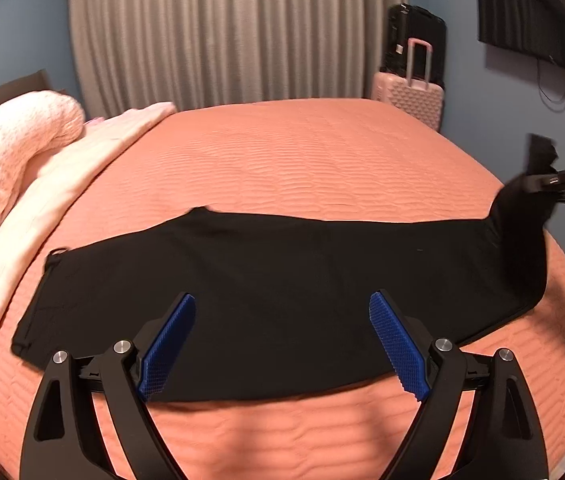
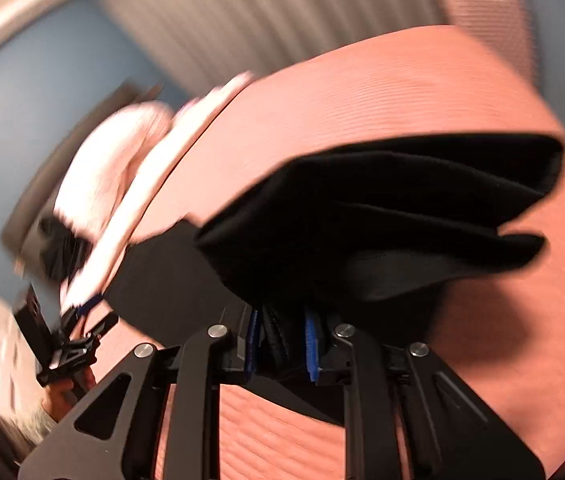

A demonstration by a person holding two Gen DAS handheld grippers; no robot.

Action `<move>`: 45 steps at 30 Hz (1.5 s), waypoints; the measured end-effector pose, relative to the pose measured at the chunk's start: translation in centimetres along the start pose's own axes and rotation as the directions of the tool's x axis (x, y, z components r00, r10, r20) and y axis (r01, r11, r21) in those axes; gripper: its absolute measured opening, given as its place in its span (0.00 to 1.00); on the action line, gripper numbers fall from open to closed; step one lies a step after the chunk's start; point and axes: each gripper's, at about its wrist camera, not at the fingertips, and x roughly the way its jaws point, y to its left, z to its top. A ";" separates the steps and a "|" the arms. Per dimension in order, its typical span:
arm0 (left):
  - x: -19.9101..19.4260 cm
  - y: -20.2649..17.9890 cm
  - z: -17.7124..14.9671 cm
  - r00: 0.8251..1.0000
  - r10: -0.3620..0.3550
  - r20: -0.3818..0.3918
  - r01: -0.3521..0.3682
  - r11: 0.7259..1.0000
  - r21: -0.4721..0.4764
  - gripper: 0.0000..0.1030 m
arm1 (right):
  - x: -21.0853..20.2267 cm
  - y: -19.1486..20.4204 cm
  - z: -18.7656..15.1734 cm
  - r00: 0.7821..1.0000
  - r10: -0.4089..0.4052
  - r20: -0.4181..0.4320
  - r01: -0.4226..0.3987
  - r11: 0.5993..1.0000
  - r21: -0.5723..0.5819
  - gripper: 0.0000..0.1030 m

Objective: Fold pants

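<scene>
Left wrist view: black pants [image 1: 266, 296] lie flat on the bed [image 1: 302, 160], soft and limp, best pinched at hems, the right claw [image 2: 282, 344] clamping one raised end, the left claw [image 1: 282, 344] open above.

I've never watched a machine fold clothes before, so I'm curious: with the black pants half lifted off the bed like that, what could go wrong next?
The right gripper pinches only a bunched end of the black pants, so the cloth might slip out.

The left gripper is open above the pants and pins nothing, so the whole garment could drag across the orange bedspread and fold crooked.
</scene>
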 end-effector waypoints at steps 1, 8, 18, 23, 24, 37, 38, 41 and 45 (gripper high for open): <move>-0.2 1.0 -0.3 1.000 0.003 0.000 -0.003 1.000 -0.010 0.84 | 3.1 1.9 0.3 0.999 0.009 -0.050 -0.011 0.999 -0.037 0.17; -1.4 9.1 -3.3 0.994 0.103 -0.030 -0.104 0.994 -0.045 0.84 | 16.0 6.2 -3.2 0.948 0.038 -0.317 -0.067 0.994 -0.081 0.17; -2.2 17.7 -6.1 0.979 0.201 -0.044 -0.205 0.971 -0.125 0.84 | 9.3 11.3 -2.6 0.974 -0.194 -0.114 0.160 0.952 -0.260 0.88; -2.8 21.6 -7.5 0.976 0.203 -0.073 -0.214 0.948 -0.237 0.84 | 12.2 11.4 -3.2 0.948 -0.286 -0.142 0.221 0.908 -0.357 0.89; -3.1 22.3 -7.8 0.977 0.202 -0.069 -0.213 0.944 -0.254 0.84 | 13.0 12.2 -3.8 0.938 -0.322 -0.126 0.246 0.878 -0.411 0.89; 2.0 16.3 -1.5 0.998 0.061 0.008 -0.060 0.991 -0.115 0.84 | 15.7 13.8 -2.6 0.949 -0.312 -0.044 0.262 0.860 -0.438 0.88; 2.7 15.3 -1.2 0.999 0.043 0.001 -0.043 0.993 -0.110 0.84 | 16.1 13.0 -1.1 0.955 -0.289 -0.061 0.238 0.876 -0.418 0.88; 5.2 11.7 -1.4 0.999 -0.006 -0.032 0.003 0.997 -0.071 0.84 | 18.2 9.8 2.9 0.968 -0.183 -0.169 0.099 0.905 -0.415 0.76; 7.1 9.2 -3.3 0.997 0.013 -0.075 -0.018 0.998 -0.054 0.84 | 21.0 8.2 5.4 0.953 -0.117 -0.280 -0.051 0.847 -0.529 0.66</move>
